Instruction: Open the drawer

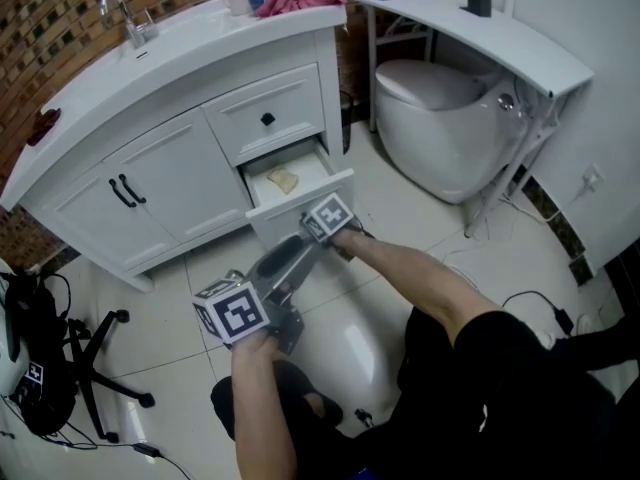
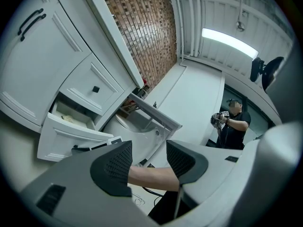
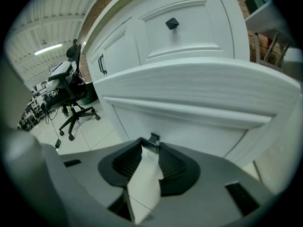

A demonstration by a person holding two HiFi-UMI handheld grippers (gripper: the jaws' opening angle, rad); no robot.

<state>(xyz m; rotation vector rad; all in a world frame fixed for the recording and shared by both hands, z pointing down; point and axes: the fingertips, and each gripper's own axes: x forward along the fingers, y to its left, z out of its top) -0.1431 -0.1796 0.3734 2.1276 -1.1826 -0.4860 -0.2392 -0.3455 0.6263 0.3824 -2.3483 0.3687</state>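
The white vanity has two drawers on its right side. The upper drawer is closed, and the lower drawer stands pulled out with a beige object inside. My right gripper is shut on the lower drawer's small black knob at its jaw tips; its marker cube sits against the drawer front. My left gripper is open and holds nothing. It hangs level, back from the drawer, and looks across my right forearm. Its marker cube is low in the head view.
A white toilet stands right of the vanity under a white shelf. The vanity's double doors are closed left of the drawers. A black bag and chair base lie at the far left. A person stands far off.
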